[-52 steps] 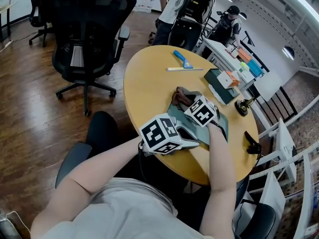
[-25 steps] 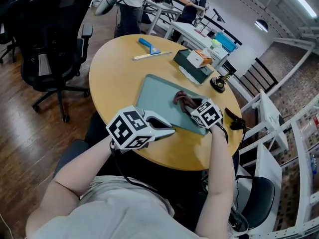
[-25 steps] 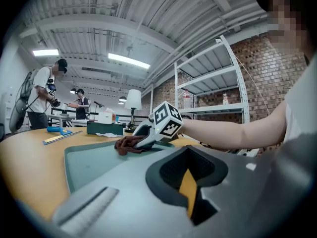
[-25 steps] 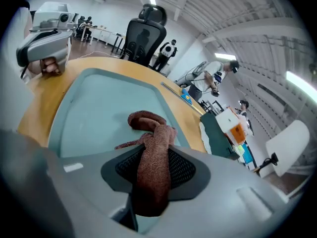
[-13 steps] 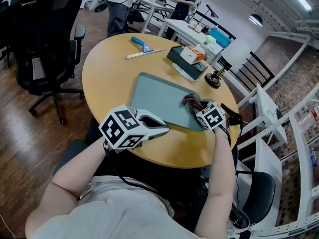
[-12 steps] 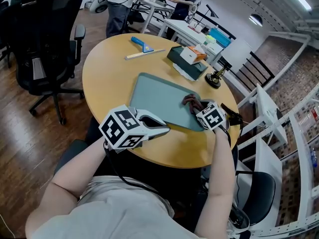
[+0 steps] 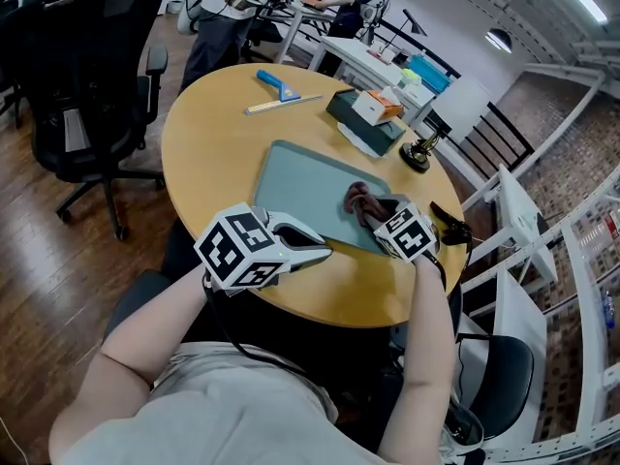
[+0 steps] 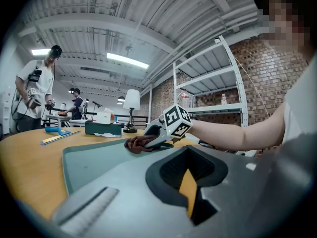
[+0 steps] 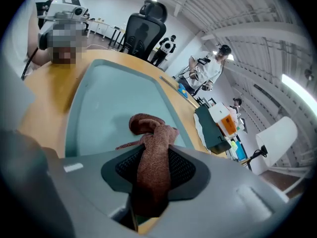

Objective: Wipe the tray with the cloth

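Note:
A flat grey-green tray [image 7: 300, 177] lies on the round wooden table [image 7: 208, 134]. A brown cloth [image 7: 358, 201] sits bunched on the tray's near right part. My right gripper [image 7: 374, 217] is shut on the cloth [image 9: 151, 150] and presses it down on the tray [image 9: 114, 108]. The cloth's tail runs back between the jaws. My left gripper [image 7: 325, 251] rests at the tray's near rim with its jaws closed; whether they pinch the rim is hidden. The left gripper view looks across the tray [image 8: 94, 160] to the cloth [image 8: 137, 143] and the right gripper [image 8: 151, 144].
At the table's far side lie a blue scraper [image 7: 279, 85], a ruler [image 7: 281, 107] and a dark green box [image 7: 366, 126]. A small lamp [image 7: 418, 153] and a black object [image 7: 448, 226] stand at the right edge. An office chair [image 7: 87, 76] is at the left; people stand behind.
My right gripper has dragged the cloth a short way left across the tray. The left gripper has stayed at the near rim.

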Motion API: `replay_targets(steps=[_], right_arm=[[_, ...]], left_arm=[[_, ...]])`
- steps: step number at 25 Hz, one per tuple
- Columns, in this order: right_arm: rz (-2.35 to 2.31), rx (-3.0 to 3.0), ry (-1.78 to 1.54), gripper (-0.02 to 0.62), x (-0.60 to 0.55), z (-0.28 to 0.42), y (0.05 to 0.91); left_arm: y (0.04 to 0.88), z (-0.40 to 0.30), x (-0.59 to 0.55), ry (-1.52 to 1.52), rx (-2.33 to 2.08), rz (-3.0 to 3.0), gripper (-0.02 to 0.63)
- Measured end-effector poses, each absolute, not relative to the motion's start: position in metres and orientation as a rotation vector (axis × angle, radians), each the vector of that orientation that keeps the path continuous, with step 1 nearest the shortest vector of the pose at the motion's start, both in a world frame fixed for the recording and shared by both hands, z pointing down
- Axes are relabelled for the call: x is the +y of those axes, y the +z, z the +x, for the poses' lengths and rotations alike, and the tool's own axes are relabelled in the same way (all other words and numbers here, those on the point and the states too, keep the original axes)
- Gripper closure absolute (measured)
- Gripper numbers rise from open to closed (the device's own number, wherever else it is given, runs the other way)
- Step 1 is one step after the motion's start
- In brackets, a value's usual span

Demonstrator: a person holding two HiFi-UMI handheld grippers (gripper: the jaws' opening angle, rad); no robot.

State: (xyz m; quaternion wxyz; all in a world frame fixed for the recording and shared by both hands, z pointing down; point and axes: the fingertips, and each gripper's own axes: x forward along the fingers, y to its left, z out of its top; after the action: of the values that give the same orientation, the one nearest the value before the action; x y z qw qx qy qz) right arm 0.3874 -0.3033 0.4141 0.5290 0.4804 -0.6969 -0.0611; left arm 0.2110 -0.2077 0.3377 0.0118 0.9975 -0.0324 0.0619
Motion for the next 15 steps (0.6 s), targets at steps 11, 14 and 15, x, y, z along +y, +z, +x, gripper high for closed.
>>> replay_targets(steps=[11, 14, 15], right_arm=[[0.968, -1.802, -0.251, 0.468, -0.341, 0.300, 0.413], [0.928, -1.827, -0.282, 0.468, -0.350, 0.279, 0.412], [0.917, -1.836, -0.291, 0.468, -0.353, 0.273, 0.412]], left_arm=[[0.338, 0.214, -0.208, 0.199, -0.118, 3.111, 0.285], [0.337, 0.214, -0.208, 0.204, -0.120, 3.111, 0.285], [0.337, 0.214, -0.208, 0.206, -0.120, 3.111, 0.285]])
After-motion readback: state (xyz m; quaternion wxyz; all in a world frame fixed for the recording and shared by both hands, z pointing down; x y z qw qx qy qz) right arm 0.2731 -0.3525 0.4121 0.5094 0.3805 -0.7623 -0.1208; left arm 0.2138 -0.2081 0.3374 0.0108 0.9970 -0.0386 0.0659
